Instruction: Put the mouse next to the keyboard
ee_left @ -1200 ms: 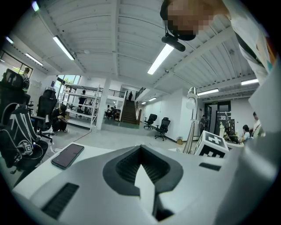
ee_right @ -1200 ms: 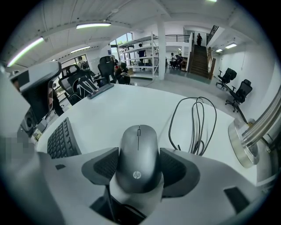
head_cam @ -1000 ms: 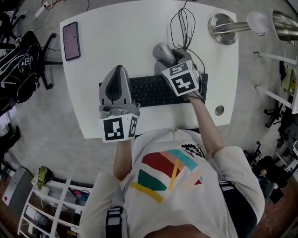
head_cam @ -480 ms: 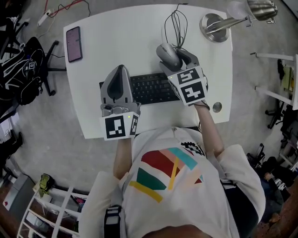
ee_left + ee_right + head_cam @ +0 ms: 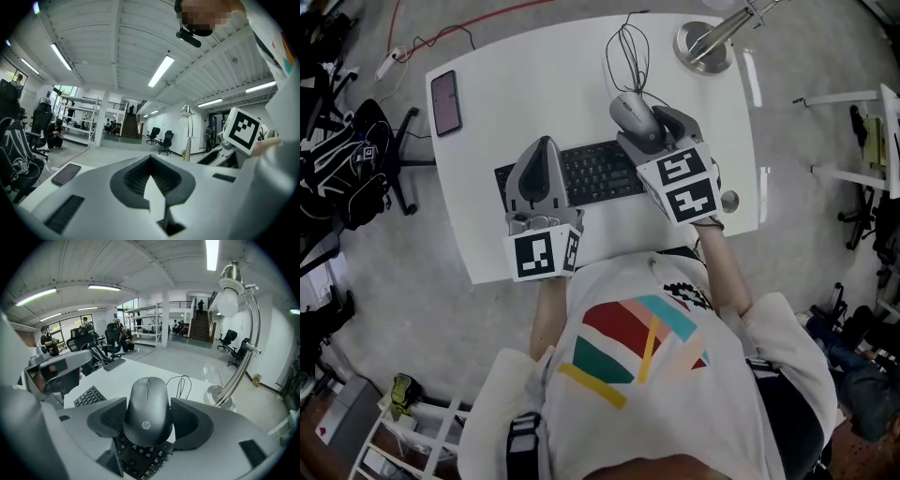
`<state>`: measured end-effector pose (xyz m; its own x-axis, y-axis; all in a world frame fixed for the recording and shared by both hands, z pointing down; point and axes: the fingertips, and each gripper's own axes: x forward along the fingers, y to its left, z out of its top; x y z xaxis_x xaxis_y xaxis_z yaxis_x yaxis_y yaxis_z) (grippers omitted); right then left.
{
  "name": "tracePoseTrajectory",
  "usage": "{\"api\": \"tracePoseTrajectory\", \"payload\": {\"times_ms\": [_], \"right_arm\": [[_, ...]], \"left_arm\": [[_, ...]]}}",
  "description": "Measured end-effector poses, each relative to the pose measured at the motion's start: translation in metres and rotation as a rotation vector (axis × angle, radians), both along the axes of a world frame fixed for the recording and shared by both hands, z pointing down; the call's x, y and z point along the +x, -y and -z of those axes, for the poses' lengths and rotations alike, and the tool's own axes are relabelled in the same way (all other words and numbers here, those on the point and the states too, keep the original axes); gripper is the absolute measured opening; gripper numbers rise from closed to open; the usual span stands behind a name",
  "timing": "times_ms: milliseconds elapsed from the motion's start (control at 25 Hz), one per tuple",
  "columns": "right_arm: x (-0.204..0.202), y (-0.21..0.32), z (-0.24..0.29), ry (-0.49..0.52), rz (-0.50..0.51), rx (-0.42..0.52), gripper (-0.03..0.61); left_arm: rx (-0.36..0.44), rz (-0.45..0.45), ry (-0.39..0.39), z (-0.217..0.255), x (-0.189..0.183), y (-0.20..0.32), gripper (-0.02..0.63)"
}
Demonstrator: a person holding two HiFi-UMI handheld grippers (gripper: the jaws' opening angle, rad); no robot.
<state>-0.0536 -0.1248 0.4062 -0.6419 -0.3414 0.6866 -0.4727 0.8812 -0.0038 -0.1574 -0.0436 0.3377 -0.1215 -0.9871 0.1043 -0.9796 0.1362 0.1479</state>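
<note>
A grey HP mouse [image 5: 630, 112] [image 5: 146, 404] is clamped between the dark pads of my right gripper [image 5: 647, 124] [image 5: 148, 420], which is shut on its sides. It hangs just above the far right end of the black keyboard [image 5: 586, 173] [image 5: 140, 462]. The mouse's black cable lies coiled [image 5: 628, 52] [image 5: 185, 385] on the white table [image 5: 516, 84] beyond it. My left gripper [image 5: 544, 148] [image 5: 151, 176] hovers over the keyboard's left part, shut and holding nothing, and points level across the room.
A chrome desk lamp has its round base [image 5: 703, 45] [image 5: 218, 397] at the far right of the table. A phone [image 5: 445, 91] [image 5: 66, 173] lies at the far left corner. A round cable hole [image 5: 729, 200] sits near the right edge. Office chairs and a backpack [image 5: 337, 169] stand left of the table.
My right gripper has drawn back a little toward the person with the mouse still held. The left gripper has stayed put. The head view has shifted.
</note>
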Motion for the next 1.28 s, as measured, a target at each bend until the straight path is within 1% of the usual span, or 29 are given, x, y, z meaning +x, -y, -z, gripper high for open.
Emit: {"api": "tracePoseTrajectory", "payload": {"times_ms": [200, 360, 600, 760, 920, 1120, 1280], "right_arm": [[0.01, -0.005, 0.006, 0.019, -0.016, 0.016, 0.299], [0.028, 0.001, 0.0, 0.019, -0.067, 0.011, 0.299], [0.079, 0.018, -0.018, -0.031, -0.179, 0.003, 0.299], [0.119, 0.031, -0.03, -0.047, -0.273, -0.022, 0.299], [0.15, 0.038, -0.043, -0.048, -0.353, -0.056, 0.299], [0.183, 0.041, -0.078, -0.066, -0.439, -0.114, 0.299], [0.202, 0.039, -0.106, -0.083, -0.478, -0.156, 0.299]], "left_arm": [[0.003, -0.02, 0.004, 0.002, 0.013, -0.005, 0.043], [0.0, -0.036, 0.012, 0.003, 0.019, -0.006, 0.043], [-0.016, -0.029, 0.021, -0.002, 0.009, -0.006, 0.043], [-0.031, -0.042, 0.029, -0.006, 0.012, 0.002, 0.043], [-0.061, -0.09, 0.025, -0.017, 0.028, 0.011, 0.043], [-0.115, -0.167, -0.008, -0.043, 0.056, 0.023, 0.043], [-0.153, -0.206, -0.008, -0.056, 0.07, 0.029, 0.043]]}}
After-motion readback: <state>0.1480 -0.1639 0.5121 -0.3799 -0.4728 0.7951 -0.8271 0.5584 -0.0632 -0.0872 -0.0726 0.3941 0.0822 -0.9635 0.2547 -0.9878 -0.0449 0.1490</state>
